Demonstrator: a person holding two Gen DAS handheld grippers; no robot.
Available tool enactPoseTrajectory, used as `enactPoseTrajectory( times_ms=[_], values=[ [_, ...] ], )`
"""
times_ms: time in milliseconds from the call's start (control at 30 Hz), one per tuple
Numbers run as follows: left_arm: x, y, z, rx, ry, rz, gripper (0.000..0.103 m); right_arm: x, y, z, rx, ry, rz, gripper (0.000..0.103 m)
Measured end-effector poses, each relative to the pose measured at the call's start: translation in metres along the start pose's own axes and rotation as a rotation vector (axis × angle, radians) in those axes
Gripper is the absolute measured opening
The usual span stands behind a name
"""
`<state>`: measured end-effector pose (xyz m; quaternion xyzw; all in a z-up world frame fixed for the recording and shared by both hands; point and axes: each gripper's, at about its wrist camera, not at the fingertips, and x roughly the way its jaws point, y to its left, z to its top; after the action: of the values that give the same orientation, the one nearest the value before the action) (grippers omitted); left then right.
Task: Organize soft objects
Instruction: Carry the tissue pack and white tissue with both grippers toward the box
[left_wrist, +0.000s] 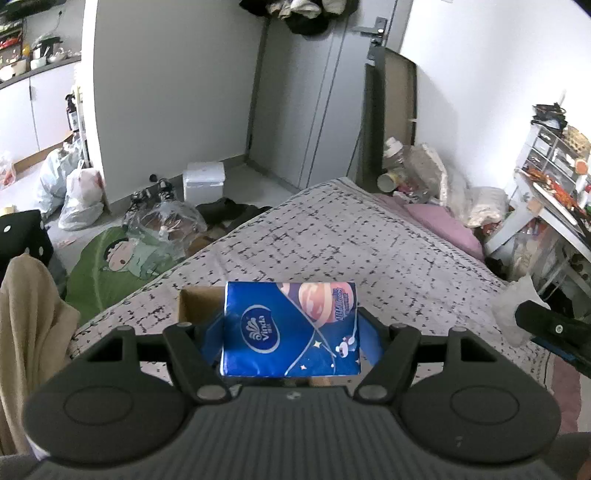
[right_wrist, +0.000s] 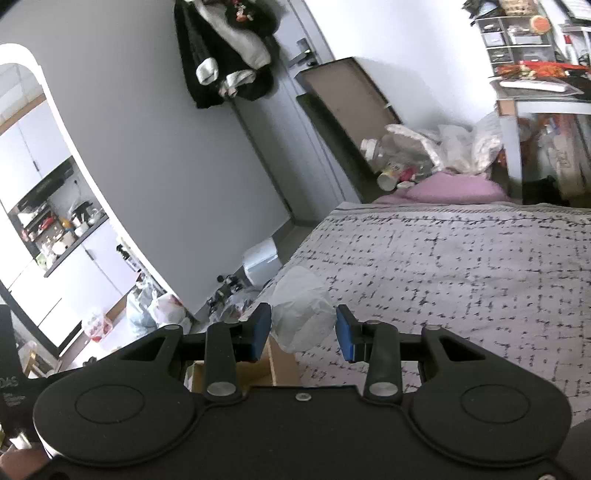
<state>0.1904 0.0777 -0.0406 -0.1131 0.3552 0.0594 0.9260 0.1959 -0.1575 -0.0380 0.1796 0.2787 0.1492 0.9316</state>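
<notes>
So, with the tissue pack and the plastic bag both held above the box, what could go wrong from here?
1. The tissue pack is wider than the visible opening of the box, so it may catch on the rim.
2. The bag is thin and crumpled between the right tongs; it could slip out or land on the bed instead.

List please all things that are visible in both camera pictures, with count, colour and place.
tissue pack: one, blue, between the left fingers, above the box
cardboard box: one, brown, open, on the bed
plastic bag: one, whitish, crumpled, between the right fingers
bed cover: one, pale with black marks, on the bed
pillow: one, pink, at the bed's far end
foam box: one, white, on the floor by the wall
left hand-held gripper: one, black, shut on the tissue pack
right hand-held gripper: one, black with blue pads, around the plastic bag
</notes>
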Motion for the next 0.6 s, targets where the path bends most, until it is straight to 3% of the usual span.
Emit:
enactPoseTrajectory(
  times_ms=[600],
  values=[
    [0.050,0.051,0.006,-0.065,0.072,0.014,0.071,0.051,0.029,-0.018,-0.023,0.084,0.001,0.038]
  ],
)
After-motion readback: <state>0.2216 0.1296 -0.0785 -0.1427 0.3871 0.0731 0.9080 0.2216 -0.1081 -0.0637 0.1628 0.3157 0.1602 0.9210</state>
